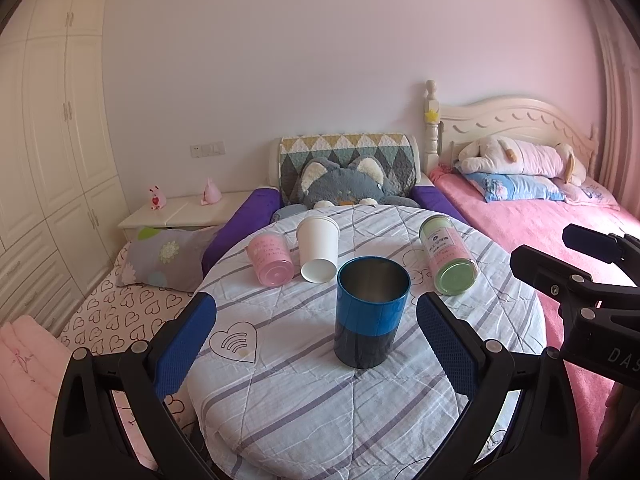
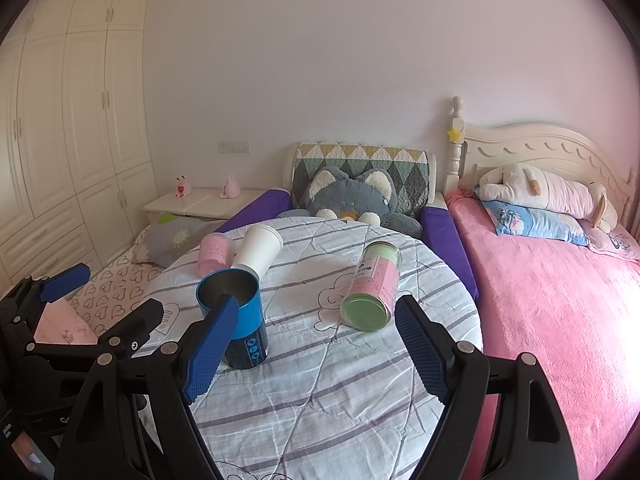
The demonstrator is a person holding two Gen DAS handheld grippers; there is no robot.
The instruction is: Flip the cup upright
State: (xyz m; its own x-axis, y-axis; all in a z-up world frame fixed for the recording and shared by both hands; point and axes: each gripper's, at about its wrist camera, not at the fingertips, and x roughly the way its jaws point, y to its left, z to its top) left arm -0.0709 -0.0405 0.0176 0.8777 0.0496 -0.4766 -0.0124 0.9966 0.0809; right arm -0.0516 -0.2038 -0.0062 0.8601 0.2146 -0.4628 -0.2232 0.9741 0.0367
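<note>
The left gripper (image 1: 316,336) has its jaws spread wide and grasping nothing; the blue pads (image 1: 185,343) stand well apart on either side of the blue cup (image 1: 370,312). That cup stands upright on the bench (image 1: 304,408), mouth up, its metal inside showing, its upper half blue and its lower half dark. It sits between the jaws and a little ahead of them, touching neither pad.

The right gripper (image 2: 316,348) is likewise released, jaws wide and holding nothing. In its own view the left pad (image 2: 210,350) overlaps the blue cup (image 2: 236,312), in front of it; whether it touches the cup I cannot tell. Just ahead of its right pad lies a green can (image 2: 372,292) on its side, green end toward the jaws, with a pink and white label.

Beyond the blue cup, farther from the left jaws, a white paper cup (image 1: 317,249) lies on its side with its base toward the jaws, and just left of it a pink can (image 1: 270,258) also lies on its side. The bench is round and covered with a white cloth with grey stripes.

Past the bench a grey plush cat (image 1: 344,186) leans against a patterned cushion (image 1: 348,152). To the right of both grippers is a bed with a pink blanket (image 2: 560,280), and a plush dog (image 2: 548,190) lies on its pillow.
</note>
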